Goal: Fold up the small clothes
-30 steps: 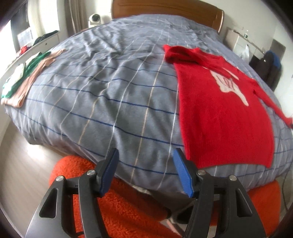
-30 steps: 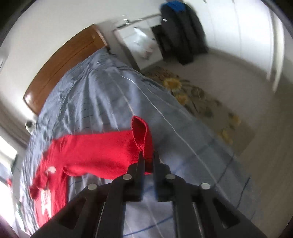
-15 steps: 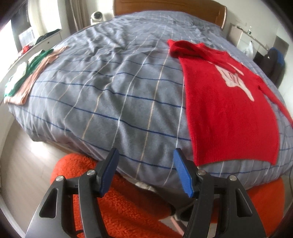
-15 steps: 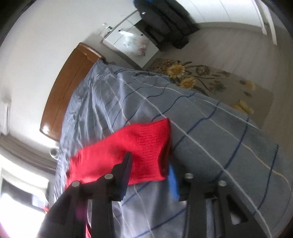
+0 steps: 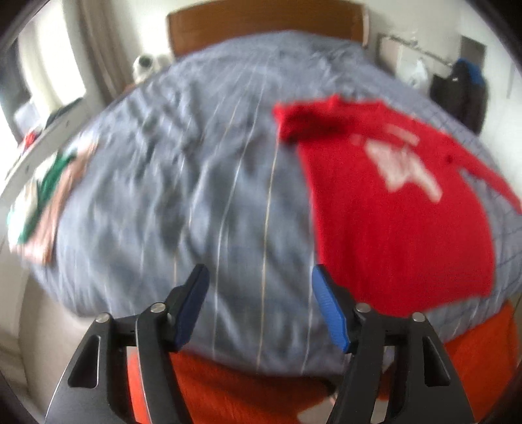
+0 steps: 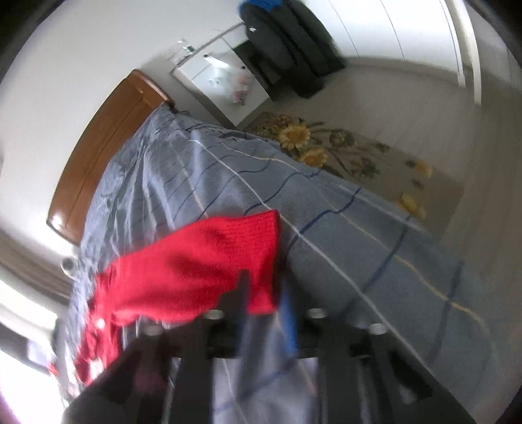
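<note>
Left wrist view, heavy motion blur. Our left gripper [image 5: 257, 308] hangs over the foot edge of the bed, jaws spread wide, nothing between them. Under and ahead of the jaws: grey-blue striped duvet [image 5: 195, 182]. The red knit sweater with a white chest motif [image 5: 401, 212] lies flat on the duvet, ahead and to the right of the right jaw, its hem near that jaw's tip; we can't tell if they touch. One sleeve trails off right, the other is bunched at the far left corner of the sweater. Folded green and pink clothes [image 5: 49, 199] sit far left of the jaws at the duvet edge. Fuzzy orange fabric [image 5: 235, 391] shows below the jaws. Wooden headboard [image 5: 261, 22] far ahead.

Right wrist view, also blurred. Our right gripper [image 6: 266, 293] has jaws parted. The sweater's red sleeve cuff [image 6: 208, 270] lies on the duvet, across the left jaw tip and into the gap; not pinched. Sunflower-print rug [image 6: 342, 153] on the floor, up-right of the jaws.
</note>
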